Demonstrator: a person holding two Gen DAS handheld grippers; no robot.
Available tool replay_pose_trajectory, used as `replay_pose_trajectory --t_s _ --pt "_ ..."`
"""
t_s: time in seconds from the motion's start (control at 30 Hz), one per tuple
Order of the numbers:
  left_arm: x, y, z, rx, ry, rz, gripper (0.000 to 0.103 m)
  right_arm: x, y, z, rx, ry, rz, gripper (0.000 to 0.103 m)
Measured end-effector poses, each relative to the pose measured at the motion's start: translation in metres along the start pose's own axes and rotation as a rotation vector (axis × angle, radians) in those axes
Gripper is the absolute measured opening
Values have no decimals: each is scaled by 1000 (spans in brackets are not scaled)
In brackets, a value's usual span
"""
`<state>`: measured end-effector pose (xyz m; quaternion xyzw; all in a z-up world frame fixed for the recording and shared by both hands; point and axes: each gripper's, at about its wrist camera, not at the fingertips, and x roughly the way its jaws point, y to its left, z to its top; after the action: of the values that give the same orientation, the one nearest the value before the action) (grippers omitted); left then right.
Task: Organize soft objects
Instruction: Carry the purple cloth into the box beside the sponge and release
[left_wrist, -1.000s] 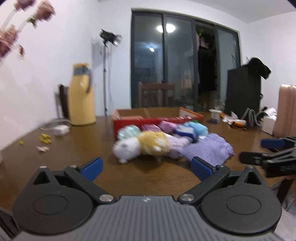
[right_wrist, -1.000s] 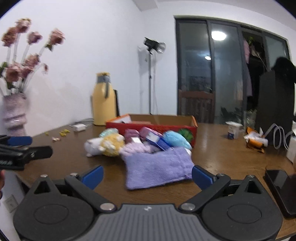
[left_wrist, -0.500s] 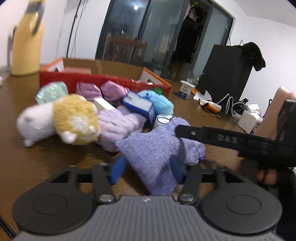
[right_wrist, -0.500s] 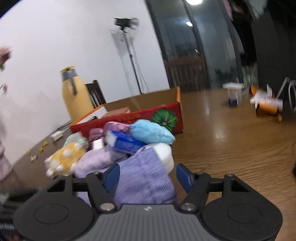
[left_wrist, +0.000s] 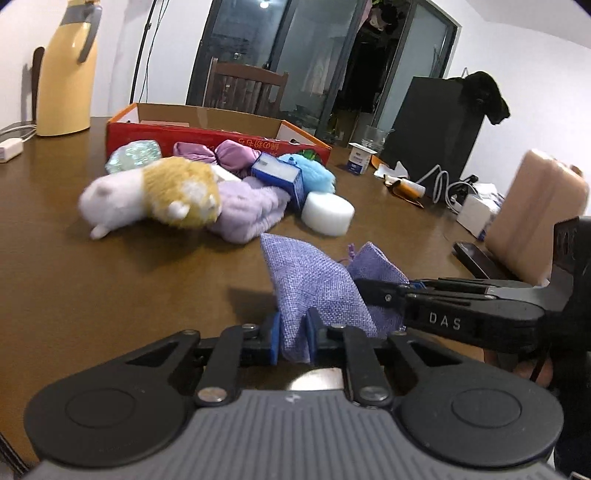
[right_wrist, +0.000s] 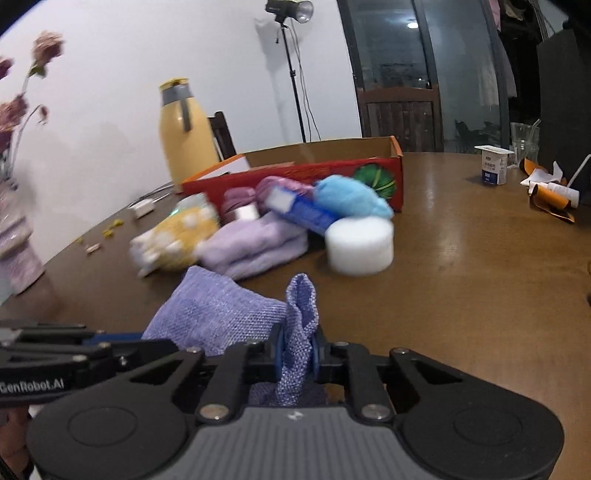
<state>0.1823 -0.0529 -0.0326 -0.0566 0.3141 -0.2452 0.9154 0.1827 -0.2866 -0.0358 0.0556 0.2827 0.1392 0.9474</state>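
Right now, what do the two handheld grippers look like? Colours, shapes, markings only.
Both match. The left gripper and right gripper each have a ribbed grey body, two round black housings, black linkage arms with silver pivot screws, and blue finger pads. Seen from the opposite camera, the right one's finger reads "DAS" in white; the left one's side reads "GenRobot.AI". No cables or sleeves visible.

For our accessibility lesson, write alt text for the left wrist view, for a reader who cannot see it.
The left claw pinches a purple woven pouch over a brown wooden table, while the right claw grips the pouch's other side. Beyond lie plush toys, a white foam cylinder and an open red cardboard box.
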Motion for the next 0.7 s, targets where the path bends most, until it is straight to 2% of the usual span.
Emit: replay_pose_trajectory --t_s 0.2,0.4,0.57,0.7 --pt "-34 -10 -18 9 -23 -6 13 -39 26 -14 -33 -40 -13 12" --pt "-49 -20 -15 42 -54 -13 10 -58 31 -10 -44 -87 -12 12" --pt "-49 -15 20 20 -88 -73 9 -59 28 15 -66 -122 -24 12" --pt "-37 -11 71 70 -161 -98 9 -47 18 63 -114 -174 -29 12"
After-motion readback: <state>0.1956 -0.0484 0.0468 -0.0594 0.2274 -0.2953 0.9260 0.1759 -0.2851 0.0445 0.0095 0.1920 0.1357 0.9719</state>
